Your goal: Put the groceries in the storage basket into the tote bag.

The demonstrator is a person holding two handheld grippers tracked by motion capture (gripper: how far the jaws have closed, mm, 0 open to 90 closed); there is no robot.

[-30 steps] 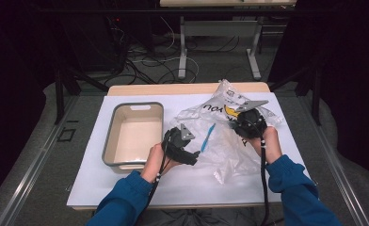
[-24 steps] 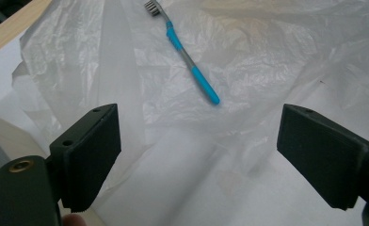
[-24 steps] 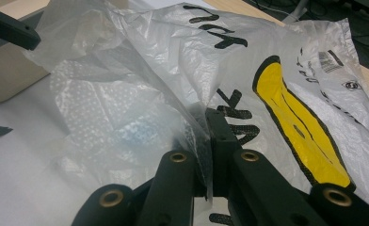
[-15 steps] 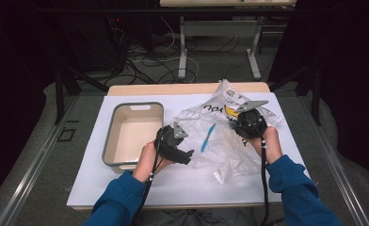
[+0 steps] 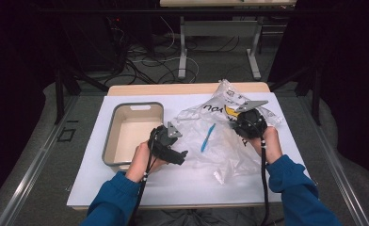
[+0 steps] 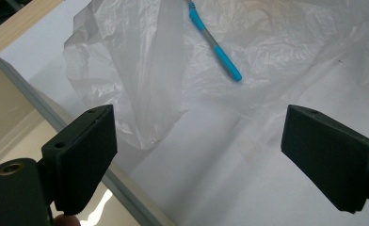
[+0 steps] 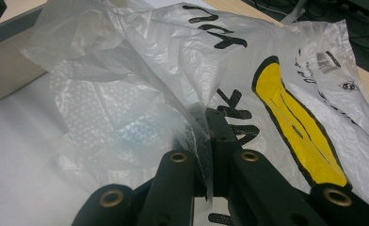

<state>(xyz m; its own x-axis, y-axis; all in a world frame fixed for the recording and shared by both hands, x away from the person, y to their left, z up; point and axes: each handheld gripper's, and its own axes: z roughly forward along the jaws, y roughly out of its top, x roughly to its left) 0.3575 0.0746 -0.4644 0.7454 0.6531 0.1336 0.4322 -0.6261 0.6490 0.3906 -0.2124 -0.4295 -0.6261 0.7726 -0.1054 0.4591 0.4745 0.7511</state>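
Dark room, cables on the floor behind; a pale wooden table (image 5: 187, 88) carries a smooth white mat (image 5: 192, 176). Our landmark is the crinkled translucent plastic bag (image 5: 220, 136) with black lettering and a yellow patch, lying on the mat.

Just left of the bag we note a rectangular beige tray with a grey rim and rounded corners (image 5: 111, 141), shallow, inside glossy.

On the bag's thin film, near its middle, lies a slim blue pen with a grey mid-section (image 5: 207, 138), slanted; in the left gripper view it (image 6: 215, 44) rests on wrinkled plastic beyond the jaws.

Left gripper (image 5: 179, 155): matte black, blocky pads, jaws spread wide with nothing between them, poised at the bag's lower-left edge, between bag and tray. White mat under it.

Right gripper (image 5: 236, 123): at the bag's upper-right part, beside the yellow patch. In the right gripper view its (image 7: 210, 141) jaws are pressed together with a fold of bag film pinched between them, the film rising in creased ridges.
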